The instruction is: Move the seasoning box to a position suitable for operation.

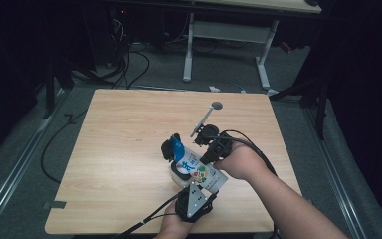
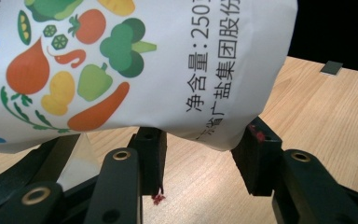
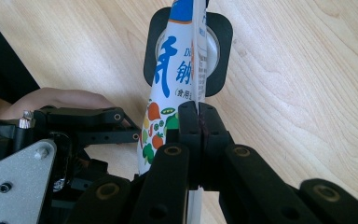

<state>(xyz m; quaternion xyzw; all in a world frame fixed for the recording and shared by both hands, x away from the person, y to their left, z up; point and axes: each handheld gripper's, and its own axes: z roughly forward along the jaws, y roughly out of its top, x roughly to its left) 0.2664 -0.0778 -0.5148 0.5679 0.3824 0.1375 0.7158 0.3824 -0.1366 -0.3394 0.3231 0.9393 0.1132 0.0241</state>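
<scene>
A white bag (image 1: 199, 172) printed with vegetables and blue characters lies tilted over the table's middle. Its blue top end (image 1: 179, 148) reaches a black round-cornered container (image 1: 168, 149). In the right gripper view the bag (image 3: 168, 70) runs edge-on over that container (image 3: 221, 51), whose inside looks grey. My right gripper (image 3: 198, 116) is shut on the bag's thin edge, and it comes in from the right (image 1: 203, 158). My left gripper (image 2: 203, 149) is open below the bag's bulging lower end (image 2: 168, 70), one jaw on each side. It sits near the front edge (image 1: 197, 188).
A long-handled metal spoon (image 1: 206, 117) lies behind the right gripper, its round end toward the back. The wooden table (image 1: 114, 149) has bare surface on the left and at the back. Another desk's legs (image 1: 188, 55) and cables stand on the floor beyond.
</scene>
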